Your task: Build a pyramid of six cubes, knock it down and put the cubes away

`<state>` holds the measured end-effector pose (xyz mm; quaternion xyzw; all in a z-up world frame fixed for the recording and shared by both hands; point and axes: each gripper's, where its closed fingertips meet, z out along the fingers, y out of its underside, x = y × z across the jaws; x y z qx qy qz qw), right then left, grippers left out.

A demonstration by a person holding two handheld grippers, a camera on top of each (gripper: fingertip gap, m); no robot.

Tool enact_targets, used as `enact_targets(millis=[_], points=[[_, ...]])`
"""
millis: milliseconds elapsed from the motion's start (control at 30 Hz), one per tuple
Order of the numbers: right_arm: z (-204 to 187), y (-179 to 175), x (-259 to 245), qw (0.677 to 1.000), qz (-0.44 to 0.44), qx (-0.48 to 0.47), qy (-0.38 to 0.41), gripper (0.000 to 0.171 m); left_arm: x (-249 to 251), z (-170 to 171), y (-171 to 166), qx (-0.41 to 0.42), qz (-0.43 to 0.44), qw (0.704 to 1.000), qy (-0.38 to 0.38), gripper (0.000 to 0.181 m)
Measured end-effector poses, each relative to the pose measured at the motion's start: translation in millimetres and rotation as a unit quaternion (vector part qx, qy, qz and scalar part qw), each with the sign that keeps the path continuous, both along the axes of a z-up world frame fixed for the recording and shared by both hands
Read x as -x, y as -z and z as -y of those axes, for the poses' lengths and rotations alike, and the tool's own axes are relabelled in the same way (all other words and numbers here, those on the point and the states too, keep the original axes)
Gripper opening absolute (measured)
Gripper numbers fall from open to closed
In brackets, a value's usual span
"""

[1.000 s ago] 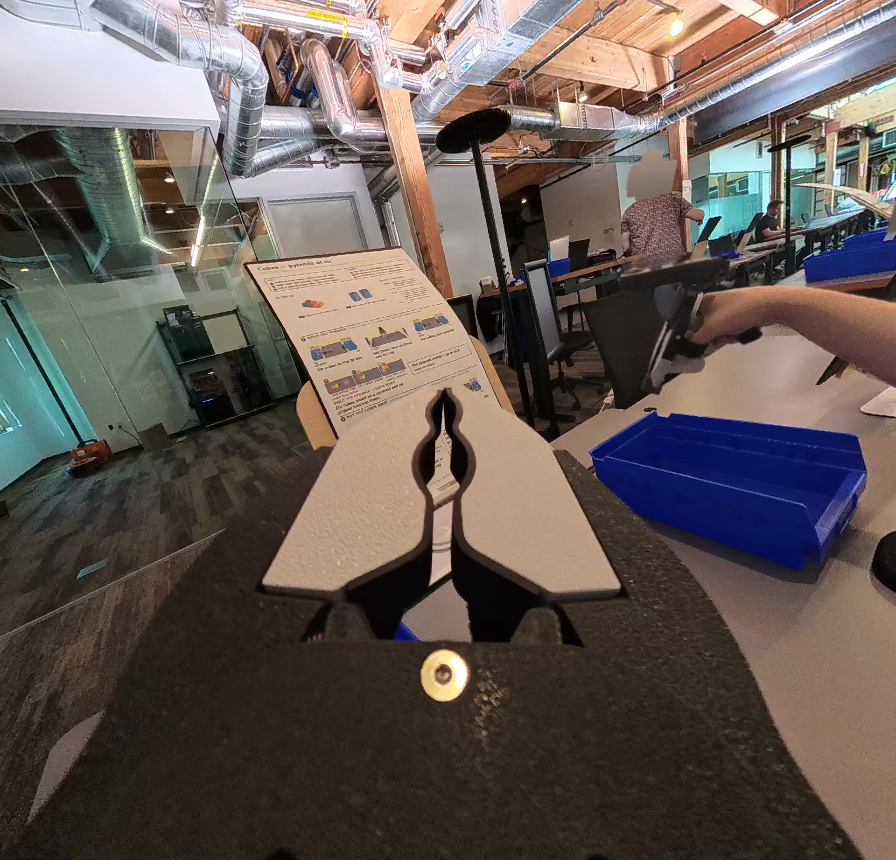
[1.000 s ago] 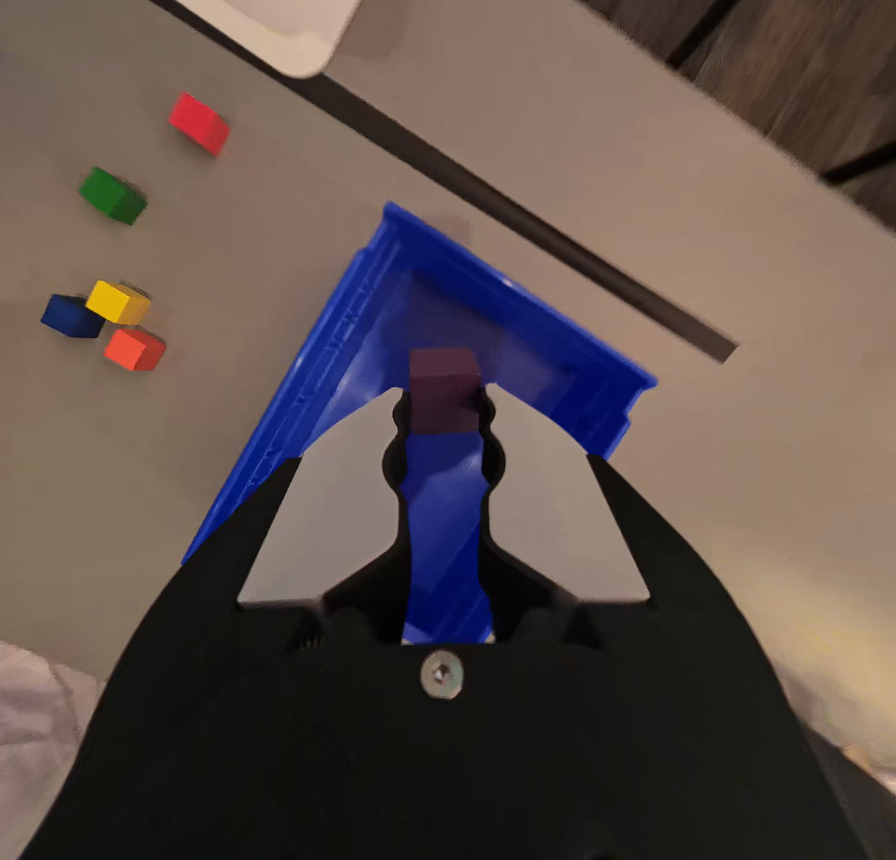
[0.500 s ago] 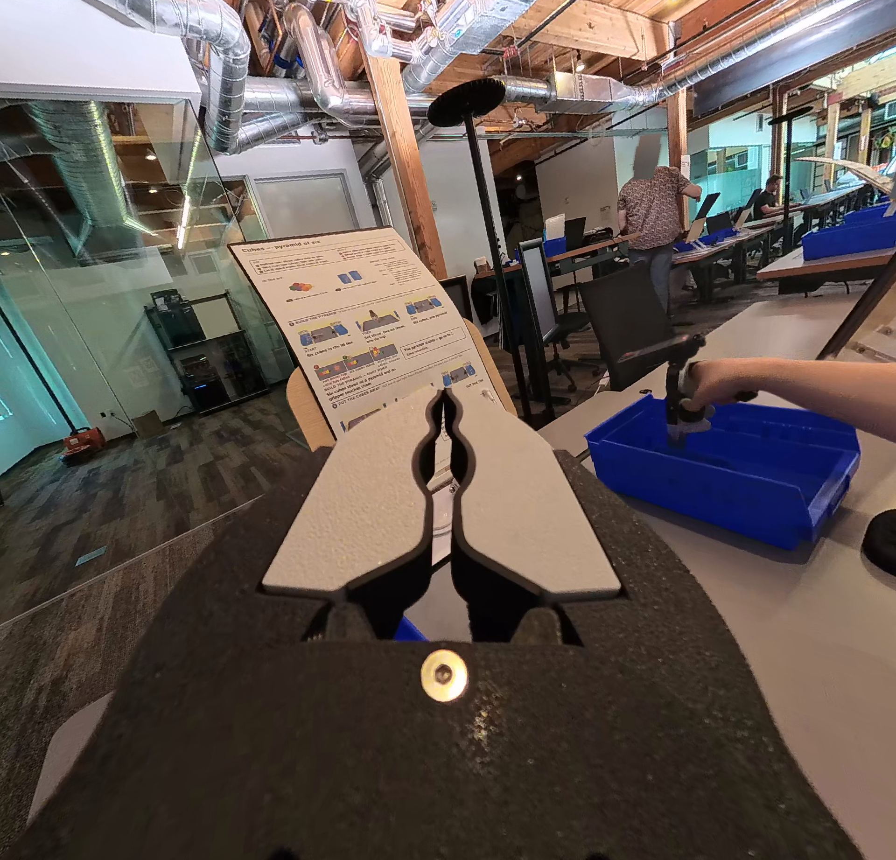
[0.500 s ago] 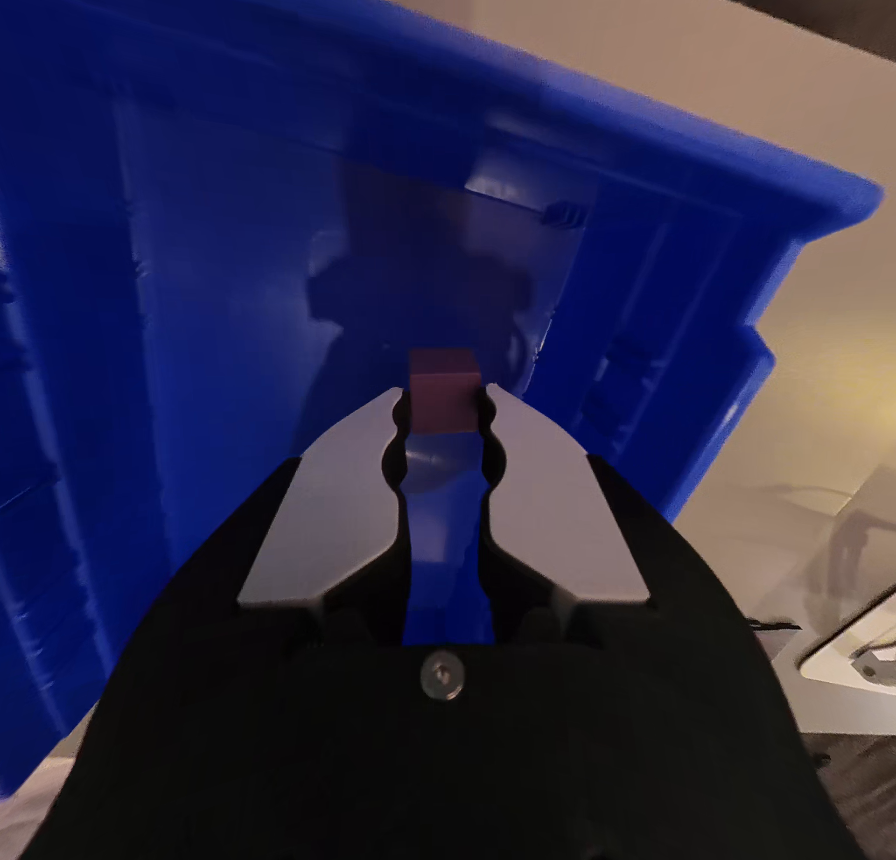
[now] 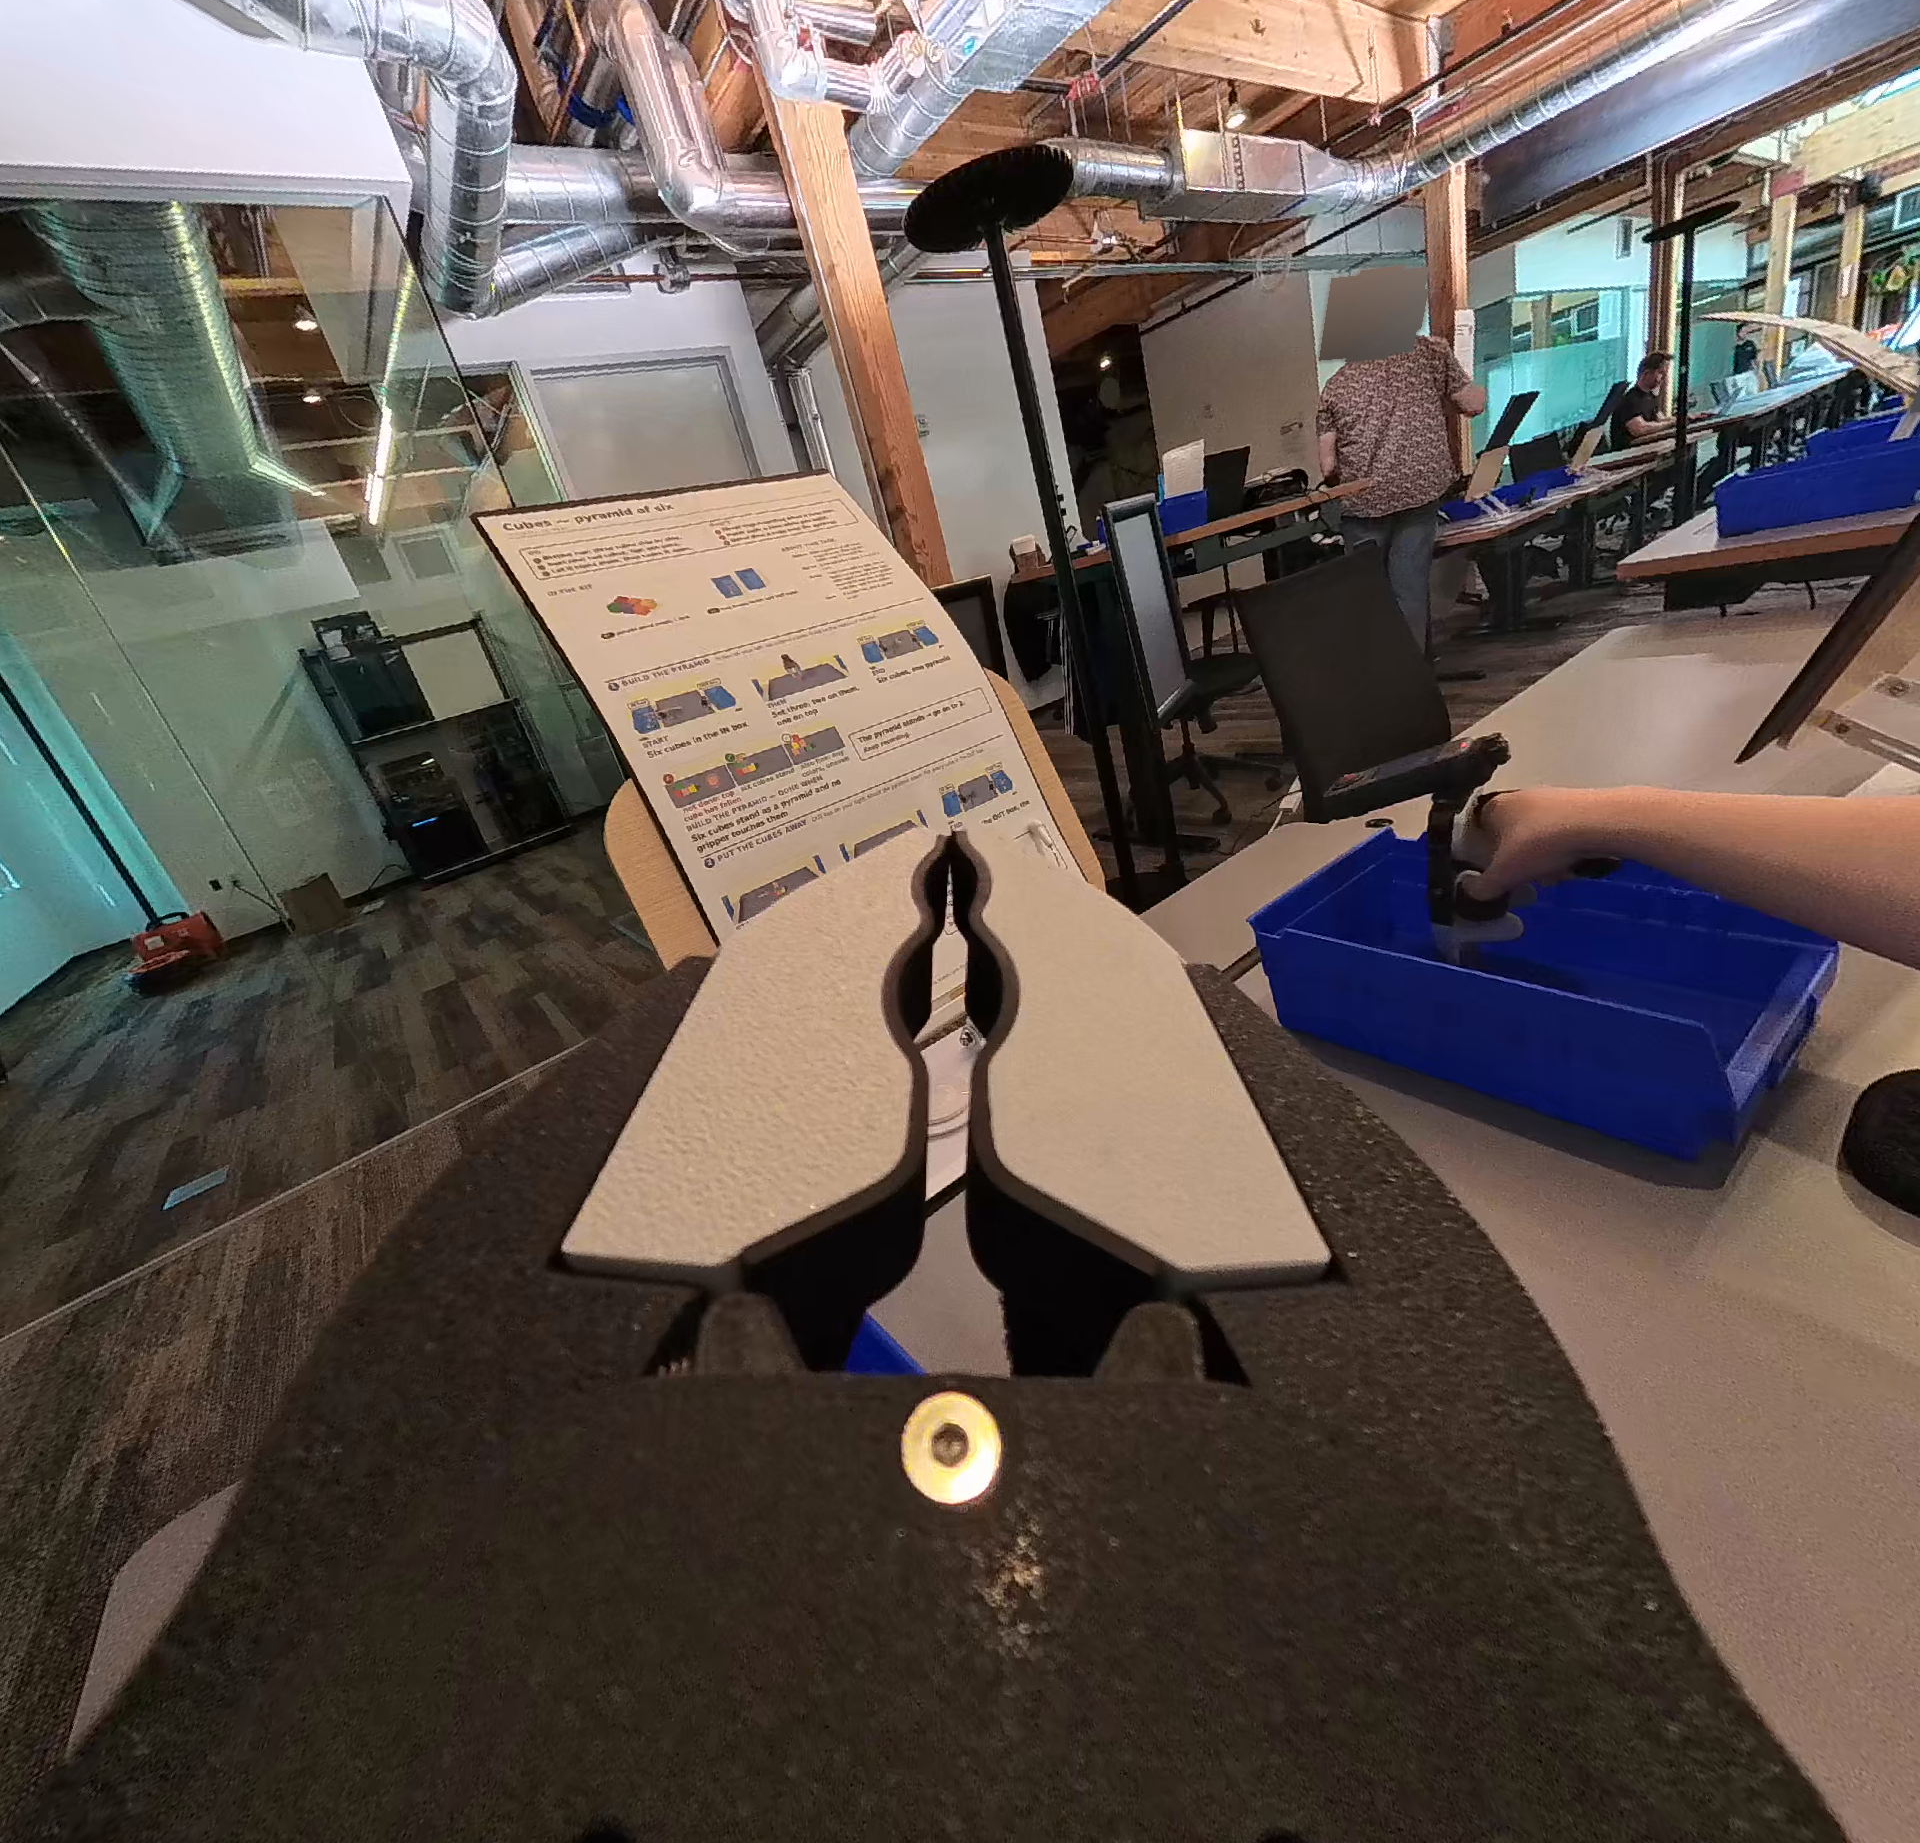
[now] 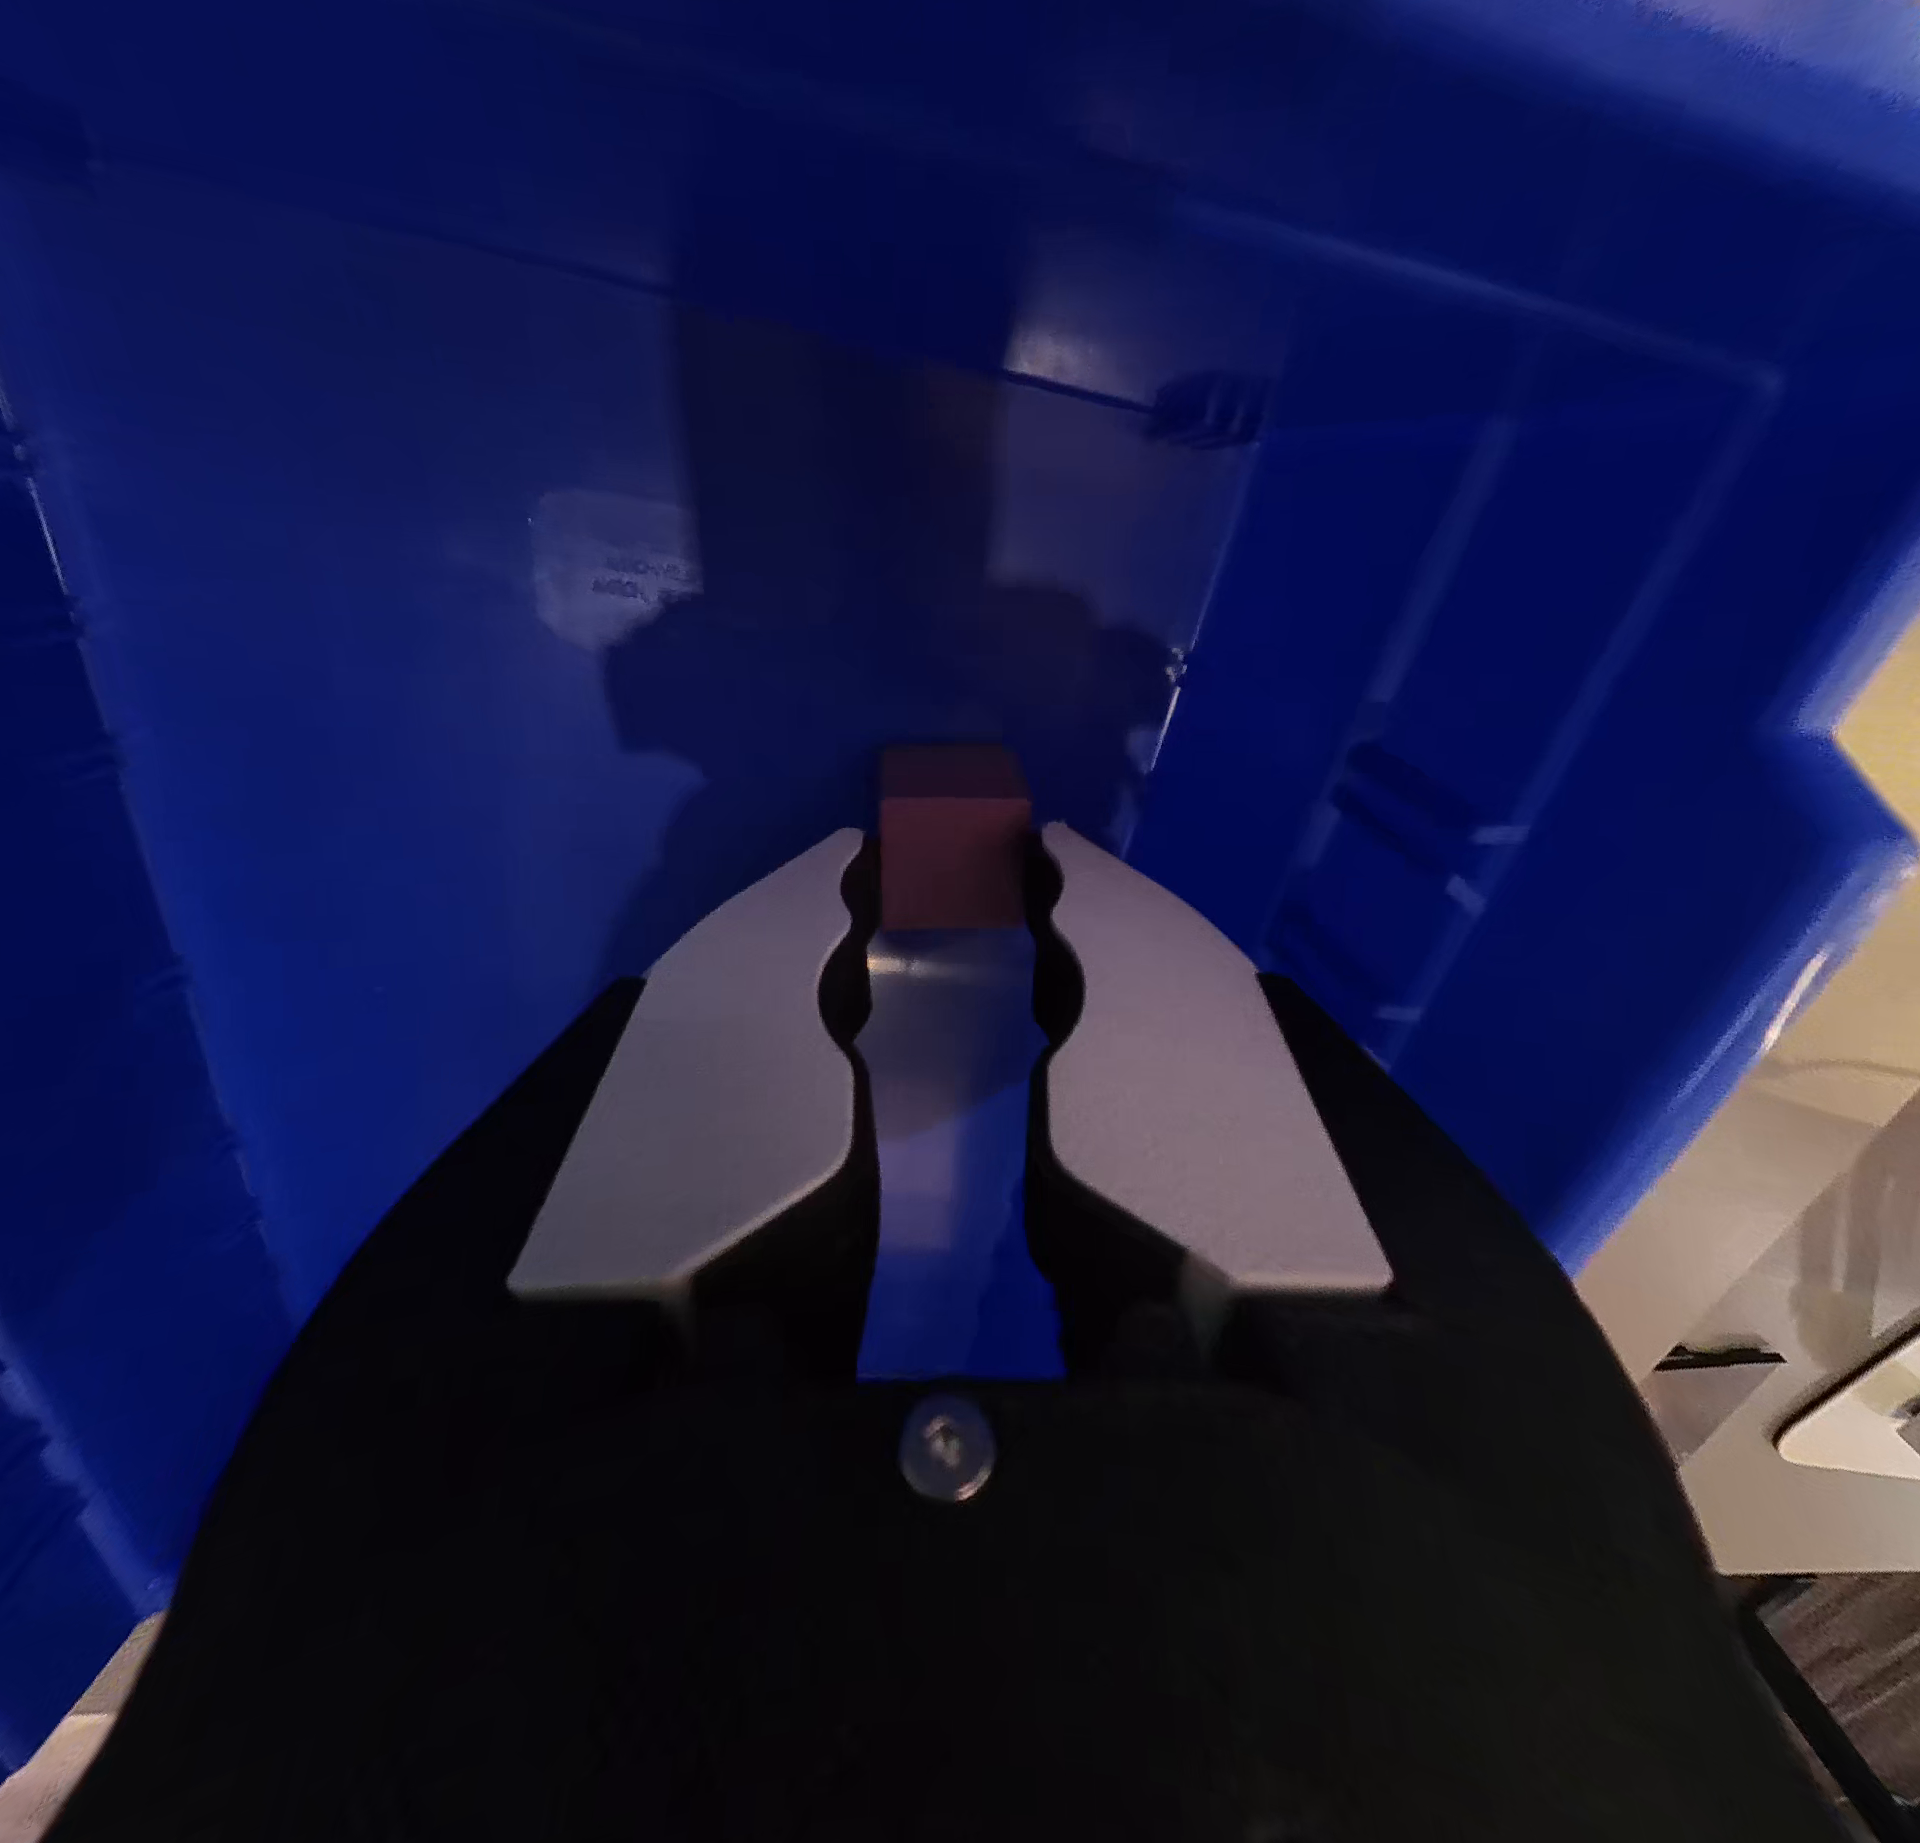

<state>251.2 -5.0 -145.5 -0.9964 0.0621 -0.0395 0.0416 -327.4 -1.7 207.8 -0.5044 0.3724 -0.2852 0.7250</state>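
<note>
Right gripper low inside blue bin, jaws clamped on dark red cube, presumably for release; left gripper idle beside bin, jaws closed, empty

My glossy blue plastic bin mirrors shadows on its smooth floor. My left gripper's grey finger plates look grainy and matt, the small dark red cube matt.

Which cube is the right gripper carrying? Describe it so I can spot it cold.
Find the blue bin on the grey table. The right gripper reaches down inside it, pinching a small dark purple cube, the only non-blue thing there.
</note>
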Motion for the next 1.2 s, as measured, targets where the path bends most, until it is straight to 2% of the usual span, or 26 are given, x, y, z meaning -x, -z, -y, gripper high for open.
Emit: enact_targets(millis=[167,233,300,400,467,533,633,733,867,1200], points=[[-6.6,-21.6,11.4,0.999,-0.009,-0.041,-0.012,0.038,-2.7,2.1,0.9,0.000,-0.004,1.000,0.003,0.000],[-14.2,-49.0,21.2,0.996,0.009,-0.080,-0.038,0.041,-4.9,2.6,1.8,-0.001,-0.008,1.000,0.002,0.000],[-29.3,-94.6,44.3,0.982,0.045,-0.158,-0.093,0.040,-7.6,3.5,2.6,-0.002,-0.013,1.000,0.003,0.000],[-46.7,-163.6,109.4,0.926,0.124,-0.263,-0.241,0.039,-12.1,3.7,4.0,-0.005,-0.022,1.000,0.002,0.000],[-47.2,-173.5,182.5,0.869,0.096,-0.294,-0.387,0.040,-15.6,3.4,5.8,-0.005,-0.030,1.000,0.002,0.000],[-35.0,-154.0,247.0,0.818,0.033,-0.282,-0.501,0.039,-18.7,2.8,7.9,-0.006,-0.038,0.999,0.001,0.000],[-11.1,-101.4,301.8,0.780,-0.046,-0.214,-0.587,0.037,-21.3,2.0,11.4,-0.008,-0.051,0.999,-0.005,0.000],[-0.2,-58.4,319.5,0.771,-0.060,-0.162,-0.613,0.035,-22.0,2.8,11.9,-0.012,-0.056,0.998,-0.007,0.000],[7.8,-25.9,326.4,0.771,-0.062,-0.114,-0.623,0.034,-21.0,3.1,10.4,-0.013,-0.052,0.999,-0.005,0.000],[10.1,1.0,323.7,0.772,-0.041,-0.069,-0.631,0.028,-16.8,1.8,8.8,-0.014,-0.047,0.999,-0.004,0.000]])
